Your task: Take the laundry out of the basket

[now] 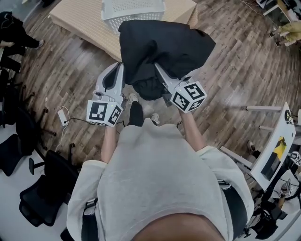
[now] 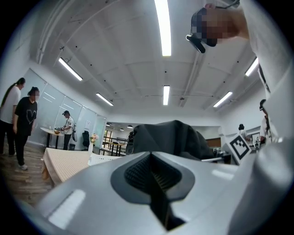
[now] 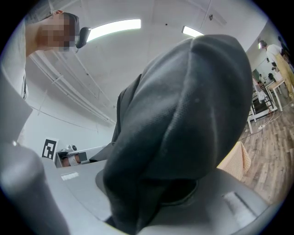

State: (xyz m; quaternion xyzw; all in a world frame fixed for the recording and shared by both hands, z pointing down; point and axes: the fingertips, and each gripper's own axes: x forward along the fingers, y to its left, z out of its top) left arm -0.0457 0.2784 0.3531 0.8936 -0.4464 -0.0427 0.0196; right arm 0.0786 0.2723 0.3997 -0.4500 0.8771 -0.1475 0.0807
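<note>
A black garment (image 1: pixel 162 47) hangs in the air in front of me, draped over my right gripper (image 1: pixel 161 74). In the right gripper view the cloth (image 3: pixel 183 119) fills the space between the jaws and hides the fingertips; my right gripper (image 3: pixel 151 202) is shut on it. My left gripper (image 1: pixel 117 73) is raised beside the garment's left edge, its jaws together with nothing between them. In the left gripper view, the left gripper (image 2: pixel 151 172) points toward the dark cloth (image 2: pixel 170 137) just beyond it. The white laundry basket (image 1: pixel 134 12) stands behind the garment on a beige table (image 1: pixel 82 21).
Black office chairs (image 1: pixel 40 197) stand at the lower left. A white charger and cable (image 1: pixel 63 116) lie on the wooden floor. A white table (image 1: pixel 275 146) with items is at the right. People (image 2: pixel 20 119) stand far off in the left gripper view.
</note>
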